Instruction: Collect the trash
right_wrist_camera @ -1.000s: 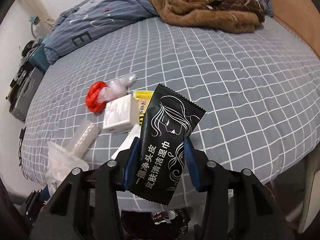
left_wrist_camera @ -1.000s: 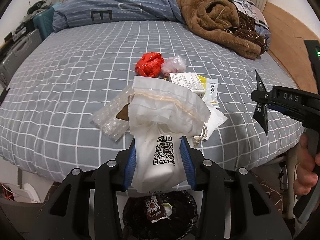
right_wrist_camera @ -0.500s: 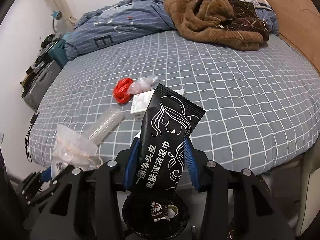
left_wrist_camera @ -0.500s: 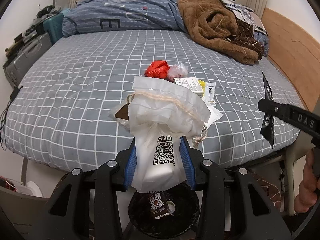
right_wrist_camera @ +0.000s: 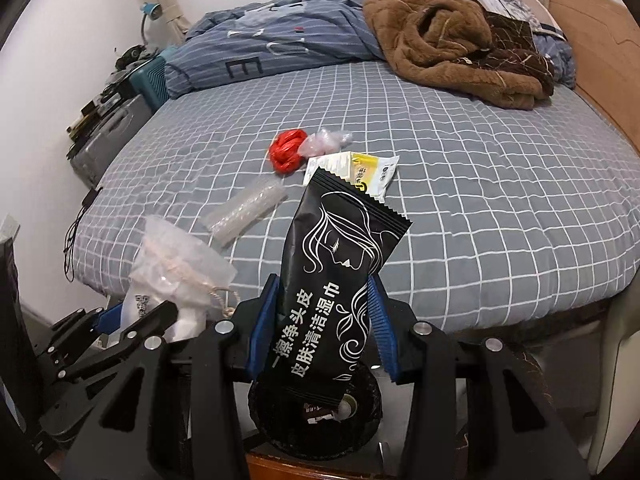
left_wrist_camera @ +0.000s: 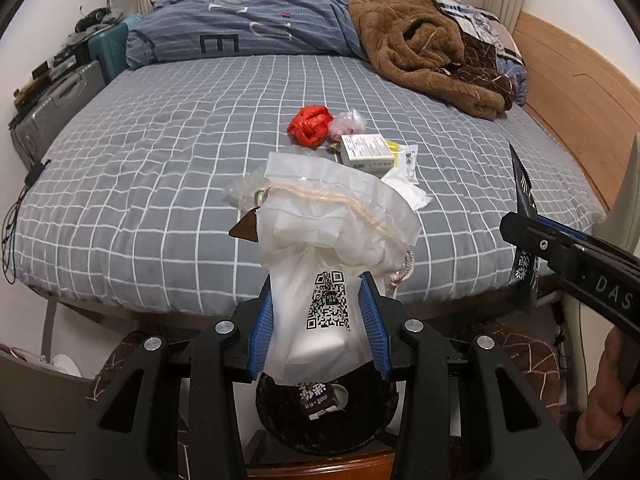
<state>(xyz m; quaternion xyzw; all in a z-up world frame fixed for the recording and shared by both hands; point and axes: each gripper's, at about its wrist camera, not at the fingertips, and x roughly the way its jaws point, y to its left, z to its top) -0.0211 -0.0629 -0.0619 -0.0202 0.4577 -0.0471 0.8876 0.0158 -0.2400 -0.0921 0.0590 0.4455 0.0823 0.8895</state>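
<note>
While your left tool (left_wrist_camera: 316,320) pinches the white plastic bag (left_wrist_camera: 332,248) by its lower end, between the blue pads, hold it centred over the black trash bin (left_wrist_camera: 326,412) that shows directly beneath the jaws in the left wrist view; release only once the bag's bottom edge hangs inside the rim, since the crumpled upper part and its rope cord flare wider than the grip and could catch on the edge. That bag's long axis runs up and away from you, its printed code end down at the jaws and the open, crumpled end pointing toward the bed (left_wrist_camera: 160,184). At the right edge of this view your right tool carries its packet edge-on. In the right wrist view, your right tool (right_wrist_camera: 320,320) is clamped on the black wipes packet (right_wrist_camera: 332,276), and the bin (right_wrist_camera: 276,420) sits just below the packet's lower end, so I judge a straight drop should land it. The packet stands nearly upright, leaning slightly right, with its serrated top end pointing at the bed, where the red bag (right_wrist_camera: 286,150), a small box and other wrappers remain to be gathered.
</note>
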